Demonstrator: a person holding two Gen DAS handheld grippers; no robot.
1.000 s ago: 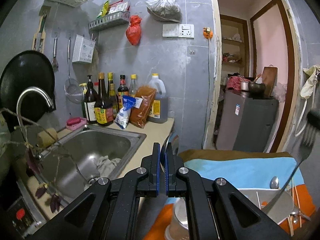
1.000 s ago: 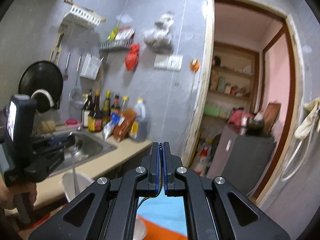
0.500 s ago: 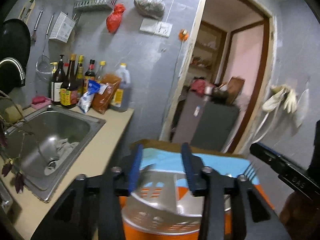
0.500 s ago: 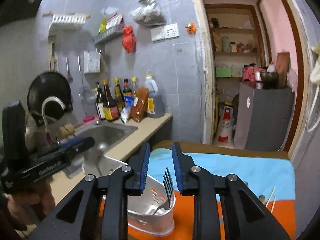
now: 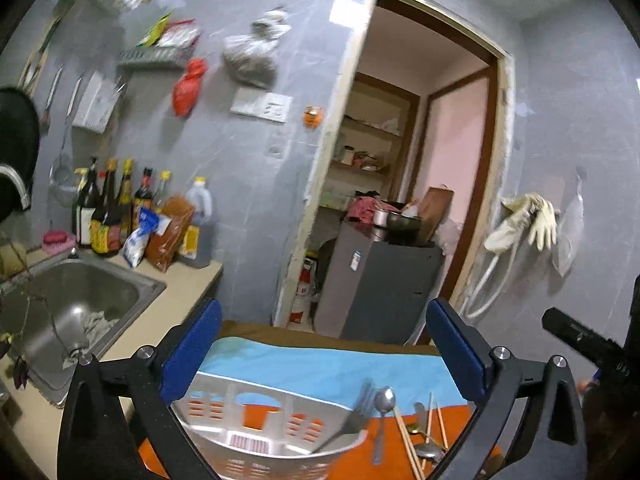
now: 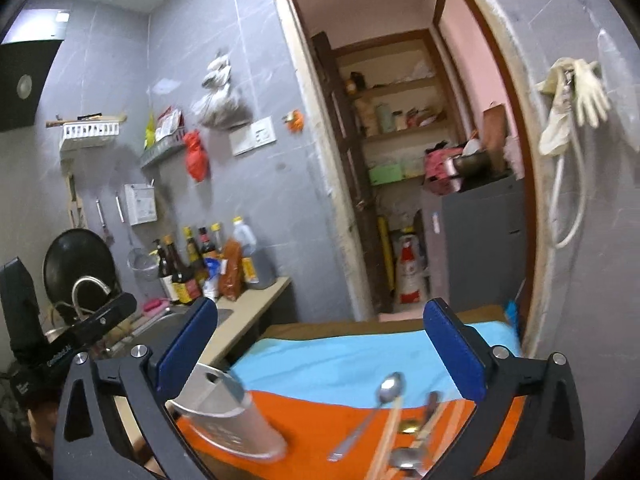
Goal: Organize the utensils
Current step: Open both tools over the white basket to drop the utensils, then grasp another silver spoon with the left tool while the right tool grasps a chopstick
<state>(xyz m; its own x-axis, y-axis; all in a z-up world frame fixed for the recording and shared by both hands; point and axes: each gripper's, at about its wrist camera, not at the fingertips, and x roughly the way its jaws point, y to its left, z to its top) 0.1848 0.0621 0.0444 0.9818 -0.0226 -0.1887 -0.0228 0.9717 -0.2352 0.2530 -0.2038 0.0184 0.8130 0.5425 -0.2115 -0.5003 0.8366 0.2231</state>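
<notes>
Left wrist view: left gripper (image 5: 324, 356) with jaws spread wide, holding nothing, poised above a white slotted utensil holder (image 5: 256, 436) at the near edge of the table (image 5: 320, 360). Fork (image 5: 348, 416) leaning inside the holder, tines up against its right rim. Just right of the holder, flat on the orange part of the cloth (image 5: 452, 416) — a spoon (image 5: 382, 412), a pair of chopsticks (image 5: 408, 440) and more cutlery too tangled to tell apart. Right gripper's black body (image 5: 588, 344) at the far right edge.

Right wrist view: right gripper (image 6: 322, 352) likewise wide open and empty, above the blue and orange cloth (image 6: 340, 360). Holder (image 6: 228, 420) low between the jaws, nearer the left one, blurred. Spoon (image 6: 372, 412), chopsticks (image 6: 392, 432) and a small heap of cutlery to its right. Left gripper's body (image 6: 80, 340) at the left edge, in front of the sink (image 6: 160, 324) — sauce bottles (image 6: 188, 272) lined up behind it along the wall.
</notes>
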